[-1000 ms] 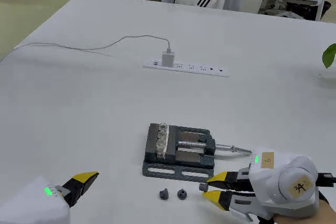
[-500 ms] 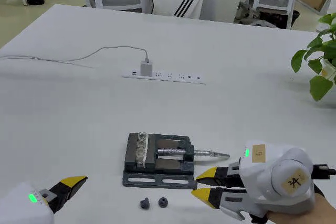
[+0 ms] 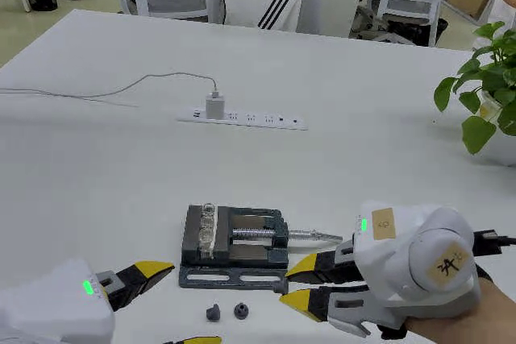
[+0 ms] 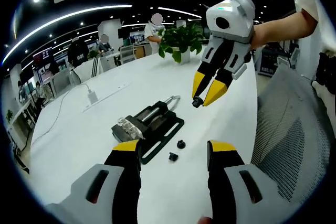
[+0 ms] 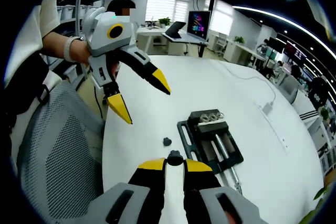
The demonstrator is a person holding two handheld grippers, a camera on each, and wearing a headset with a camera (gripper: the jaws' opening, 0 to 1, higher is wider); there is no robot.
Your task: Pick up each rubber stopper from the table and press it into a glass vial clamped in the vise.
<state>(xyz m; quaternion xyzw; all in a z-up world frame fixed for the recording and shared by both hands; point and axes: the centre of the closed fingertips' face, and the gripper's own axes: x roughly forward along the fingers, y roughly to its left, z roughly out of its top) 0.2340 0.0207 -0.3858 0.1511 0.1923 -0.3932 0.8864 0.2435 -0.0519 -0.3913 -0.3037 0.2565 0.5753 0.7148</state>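
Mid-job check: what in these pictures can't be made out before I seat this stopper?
- The vials in the vise: too small in the head view to tell whether any is plugged, and the right gripper view is no clearer.
- The held stopper: the right gripper covers its lower part with its own jaws, so which end leads is unclear.
- The left gripper: in the head view its lower jaw is cut off by the bottom edge.

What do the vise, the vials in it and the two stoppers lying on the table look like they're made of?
The vise looks like dark grey metal, matte, probably cast; its screw is bright bare steel. The vials are clear and glinting, so likely glass, though clear plastic is possible. The stoppers are dark grey and dull, probably rubber.
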